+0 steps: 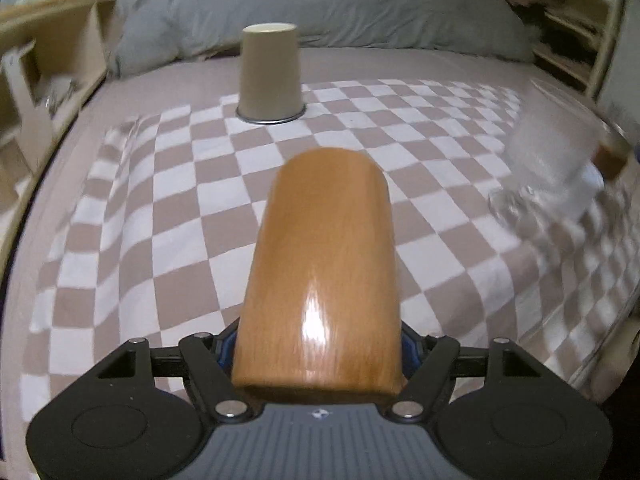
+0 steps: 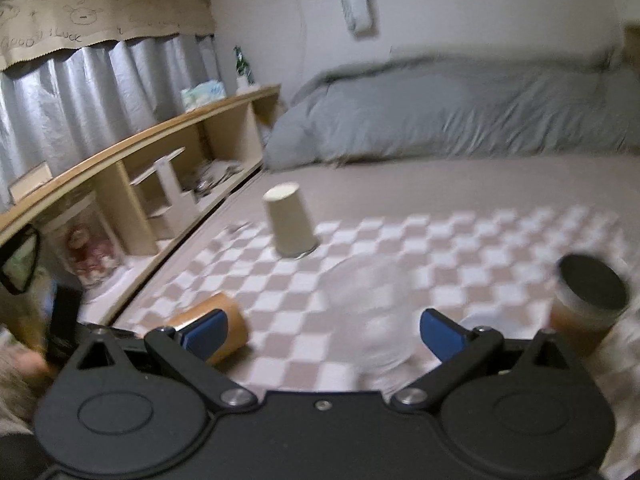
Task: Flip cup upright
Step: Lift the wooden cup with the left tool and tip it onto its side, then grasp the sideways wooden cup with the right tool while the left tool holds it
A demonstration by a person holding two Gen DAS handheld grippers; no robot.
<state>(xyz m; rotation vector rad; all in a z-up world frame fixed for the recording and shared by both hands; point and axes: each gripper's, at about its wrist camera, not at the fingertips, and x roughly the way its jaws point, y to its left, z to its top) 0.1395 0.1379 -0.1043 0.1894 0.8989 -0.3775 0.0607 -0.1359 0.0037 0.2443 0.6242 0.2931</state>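
The left hand-held gripper [image 1: 316,360] is clamped on the wooden cup [image 1: 320,276], holding it lying roughly horizontal above the checkered cloth [image 1: 160,208] on the bed, so the flip looks only partly done. The right hand-held gripper [image 2: 322,332] is spread apart around a blurred clear glass [image 2: 372,312]. A beige cup [image 1: 270,72] stands inverted further off.

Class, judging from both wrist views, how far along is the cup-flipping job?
Done: none visibly upright. In hand: the left claw grips the glossy brown wooden cup lying sideways; the open right claw straddles the blurred clear glass cup. Left: the beige paper cup sits upside down on the checkered cloth.
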